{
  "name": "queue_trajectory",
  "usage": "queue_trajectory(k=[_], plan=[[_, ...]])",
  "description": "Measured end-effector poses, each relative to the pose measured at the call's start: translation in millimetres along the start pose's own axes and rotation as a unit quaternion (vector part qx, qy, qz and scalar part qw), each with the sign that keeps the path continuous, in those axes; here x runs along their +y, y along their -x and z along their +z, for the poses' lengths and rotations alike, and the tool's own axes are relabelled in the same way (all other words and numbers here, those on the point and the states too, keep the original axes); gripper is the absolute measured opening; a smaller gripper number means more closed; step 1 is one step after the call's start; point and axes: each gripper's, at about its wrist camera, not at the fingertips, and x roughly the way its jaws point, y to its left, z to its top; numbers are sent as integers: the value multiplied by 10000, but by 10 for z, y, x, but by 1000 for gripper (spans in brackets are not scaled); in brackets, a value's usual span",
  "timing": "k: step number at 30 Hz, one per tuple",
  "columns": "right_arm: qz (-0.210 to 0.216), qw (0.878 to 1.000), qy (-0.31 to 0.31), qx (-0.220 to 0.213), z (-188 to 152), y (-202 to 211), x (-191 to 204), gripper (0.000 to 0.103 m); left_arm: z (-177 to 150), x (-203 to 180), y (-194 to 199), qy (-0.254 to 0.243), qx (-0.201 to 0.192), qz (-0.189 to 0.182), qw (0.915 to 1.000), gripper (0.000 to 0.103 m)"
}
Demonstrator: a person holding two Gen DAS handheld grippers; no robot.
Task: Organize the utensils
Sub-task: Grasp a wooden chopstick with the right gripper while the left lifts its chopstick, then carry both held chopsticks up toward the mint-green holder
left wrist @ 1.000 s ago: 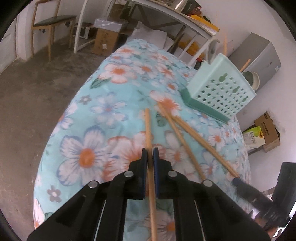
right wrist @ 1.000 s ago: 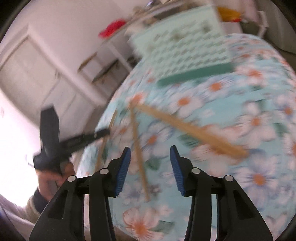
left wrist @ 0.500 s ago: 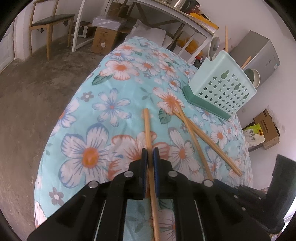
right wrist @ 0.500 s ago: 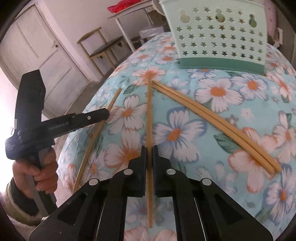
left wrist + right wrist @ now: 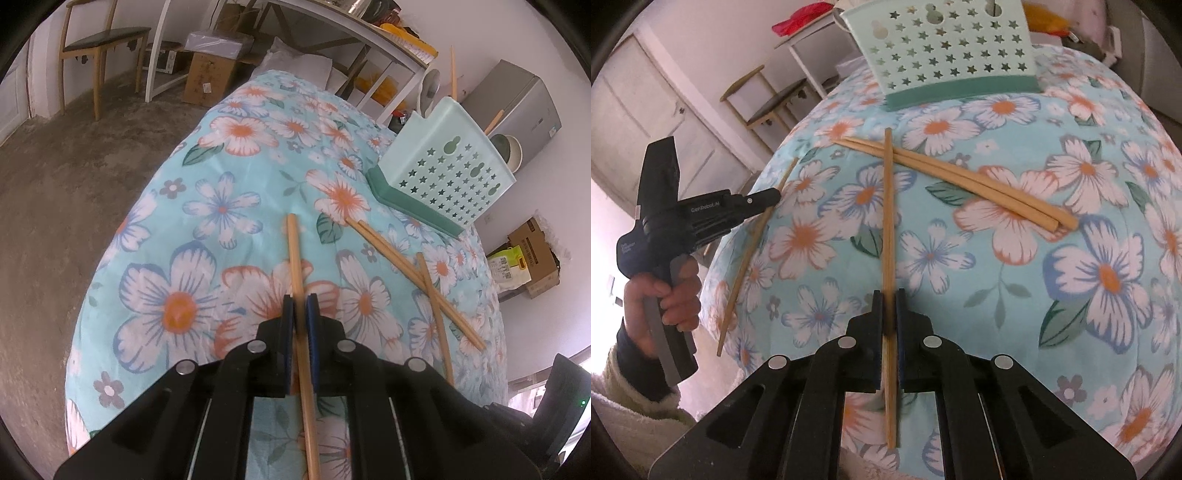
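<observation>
My left gripper (image 5: 300, 299) is shut on a wooden chopstick (image 5: 293, 251) that points away across the flowered tablecloth (image 5: 207, 206). In the right wrist view my right gripper (image 5: 888, 295) is shut on another chopstick (image 5: 888, 206), whose far end lies across a pair of chopsticks (image 5: 960, 173) on the cloth. The same view shows the left gripper (image 5: 775, 194) at the left, in a person's hand (image 5: 676, 295), with its chopstick (image 5: 750, 254) slanting down over the table edge. A pale green perforated utensil holder (image 5: 443, 173) stands at the far side with a spoon and chopsticks in it.
The table is round and drops off on all sides to a concrete floor (image 5: 55, 206). A wooden chair (image 5: 99, 40), cardboard boxes (image 5: 210, 70), a white shelf frame (image 5: 332, 22) and a grey cabinet (image 5: 517, 107) stand beyond it.
The right gripper went from open to shut on a chopstick and shifted it, so its tip now crosses the pair. The left gripper kept still with its chopstick.
</observation>
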Motion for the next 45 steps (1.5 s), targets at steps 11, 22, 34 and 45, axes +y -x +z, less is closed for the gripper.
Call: queue_trajectory(k=[11,22,34,45], plan=[[-78,9999,64,-34,8,-40,28,5,-25,-6,-17,4,14,27,10000,8],[-66,10000,50,-17,-4,-27,23,5,-36,-8,-17,32,67,-6,10000,8],[344,9993,-100,71,82,12,-38,20,-22,36,73,130,126,-282,9994,17],[436,9990,-52,37,564,-187,16,28,170,-68,-50,-378,161,172,9990,22]])
